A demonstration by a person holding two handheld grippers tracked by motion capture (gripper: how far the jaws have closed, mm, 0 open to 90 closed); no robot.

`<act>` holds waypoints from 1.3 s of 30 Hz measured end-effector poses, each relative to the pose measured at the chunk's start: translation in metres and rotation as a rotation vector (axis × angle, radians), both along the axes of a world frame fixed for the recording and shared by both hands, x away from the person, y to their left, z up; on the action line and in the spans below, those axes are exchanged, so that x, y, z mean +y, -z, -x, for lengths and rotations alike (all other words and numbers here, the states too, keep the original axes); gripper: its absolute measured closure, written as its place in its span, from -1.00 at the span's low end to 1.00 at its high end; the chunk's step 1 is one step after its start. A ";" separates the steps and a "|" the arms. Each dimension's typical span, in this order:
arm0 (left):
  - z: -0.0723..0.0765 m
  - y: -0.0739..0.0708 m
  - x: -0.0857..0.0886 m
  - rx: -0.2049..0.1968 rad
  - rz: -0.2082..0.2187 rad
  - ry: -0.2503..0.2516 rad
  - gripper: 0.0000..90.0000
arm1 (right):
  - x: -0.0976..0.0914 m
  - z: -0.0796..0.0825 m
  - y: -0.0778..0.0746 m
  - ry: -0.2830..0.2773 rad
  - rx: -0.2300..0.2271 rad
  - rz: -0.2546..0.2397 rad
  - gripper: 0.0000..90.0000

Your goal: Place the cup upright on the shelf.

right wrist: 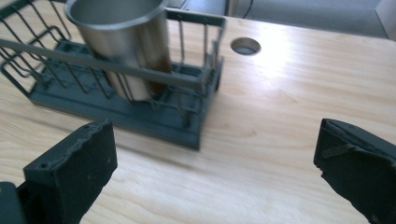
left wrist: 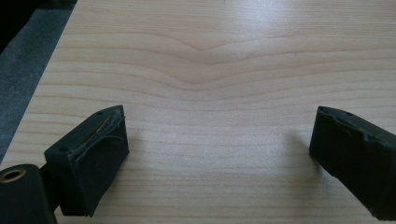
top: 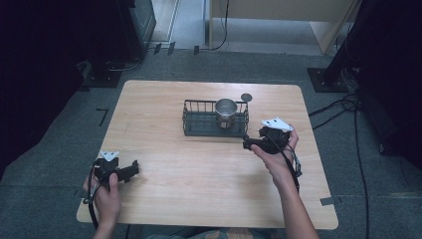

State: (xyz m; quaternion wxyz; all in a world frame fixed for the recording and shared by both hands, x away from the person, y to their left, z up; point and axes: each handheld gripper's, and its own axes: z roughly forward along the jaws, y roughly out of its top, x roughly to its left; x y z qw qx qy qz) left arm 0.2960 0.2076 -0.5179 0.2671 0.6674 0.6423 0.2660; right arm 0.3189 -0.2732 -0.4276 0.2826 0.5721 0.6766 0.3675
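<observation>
Nearest to me, at the front left of the table (top: 164,169), my left hand (top: 105,199) holds the left hand-held gripper (top: 133,169) low over pale wood with a wavy, flowing grain. Its two black jaws are blocky wedges with rough, slightly frayed rubber faces, and they stand wide apart with nothing between them but bare board; a brass-coloured ring shows at the foot of the left one. A small grey three-cornered plate sits on top of this tool.

On the right side, a little farther out, my right hand (top: 278,154) carries the right hand-held gripper (top: 247,143), also released: its matte black jaws are spread wide, empty, hovering over the wood just short of the rack's front right corner.

Beyond those jaws stands the wire rack (right wrist: 135,114), a dark grey rectangular basket of thin upright rods on a solid flat base, set near the middle of the table. Inside its right end stands the metal cup (right wrist: 122,44), a smooth brushed-steel cylinder with a rounded rim, upright and leaning close to the rack's front rail.

Past the rack's far right corner, a round hole (right wrist: 245,45) is cut into the tabletop. Farther still, grey carpet, black cables and dark stands surround the rounded-cornered table.
</observation>
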 end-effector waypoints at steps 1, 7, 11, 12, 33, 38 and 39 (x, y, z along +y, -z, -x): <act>0.000 0.000 0.000 0.000 0.000 0.000 -0.89 | -0.003 0.003 0.002 0.004 0.002 -0.004 -1.00; 0.000 0.000 0.000 0.000 0.000 0.000 -0.89 | -0.020 0.016 0.012 0.028 0.010 -0.004 -1.00; 0.000 0.000 0.000 0.000 0.000 0.000 -0.89 | -0.029 0.024 0.018 0.045 0.018 0.000 -1.00; 0.000 0.000 0.000 0.000 0.000 0.000 -0.89 | -0.032 0.026 0.019 0.048 0.019 -0.003 -1.00; 0.000 0.000 0.000 0.000 0.000 0.000 -0.89 | -0.090 0.064 0.052 0.179 0.068 -0.007 -1.00; 0.000 0.000 0.000 0.000 0.000 0.000 -0.89 | -0.102 0.073 0.060 0.217 0.084 0.002 -1.00; 0.000 0.000 0.000 0.000 0.000 0.000 -0.89 | -0.104 0.075 0.061 0.224 0.086 0.000 -1.00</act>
